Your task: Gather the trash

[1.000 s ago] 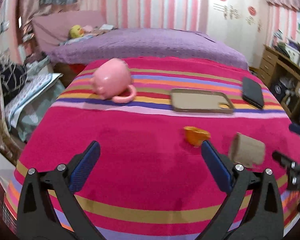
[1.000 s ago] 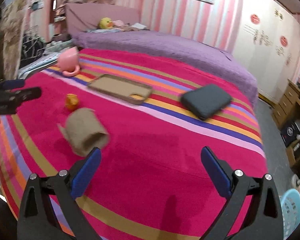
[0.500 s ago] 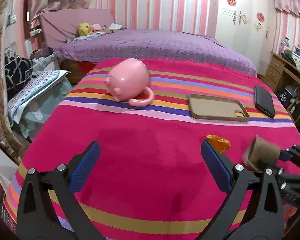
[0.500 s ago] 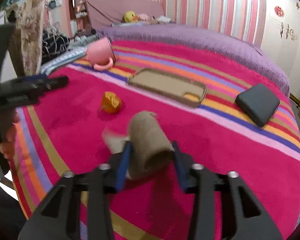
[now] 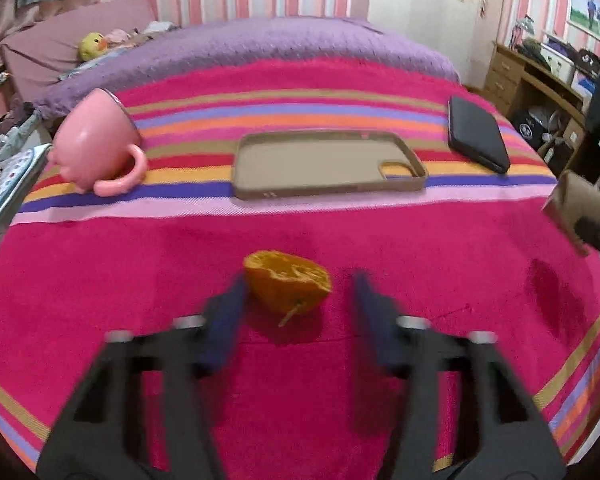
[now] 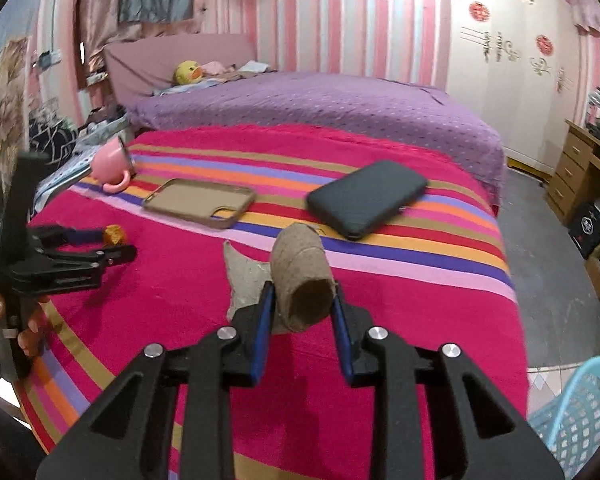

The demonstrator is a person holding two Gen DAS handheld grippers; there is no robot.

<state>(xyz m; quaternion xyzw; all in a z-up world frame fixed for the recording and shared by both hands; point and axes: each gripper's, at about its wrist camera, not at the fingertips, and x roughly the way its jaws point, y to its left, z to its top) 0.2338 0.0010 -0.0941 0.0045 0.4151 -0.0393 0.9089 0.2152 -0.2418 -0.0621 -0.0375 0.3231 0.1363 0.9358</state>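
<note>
Cardboard tube (image 6: 300,276) clamped in right gripper (image 6: 303,320).

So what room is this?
A bedroom, most likely: a big bed with a purple cover, a yellow duck toy by the headboard, and a wooden desk with drawers at the side.

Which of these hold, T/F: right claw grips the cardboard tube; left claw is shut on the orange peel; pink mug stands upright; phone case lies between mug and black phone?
1. The right claw grips the cardboard tube. True.
2. The left claw is shut on the orange peel. False: its fingers stand apart on either side of the peel.
3. The pink mug stands upright. False: it lies tipped over.
4. The phone case lies between mug and black phone. True.
</note>
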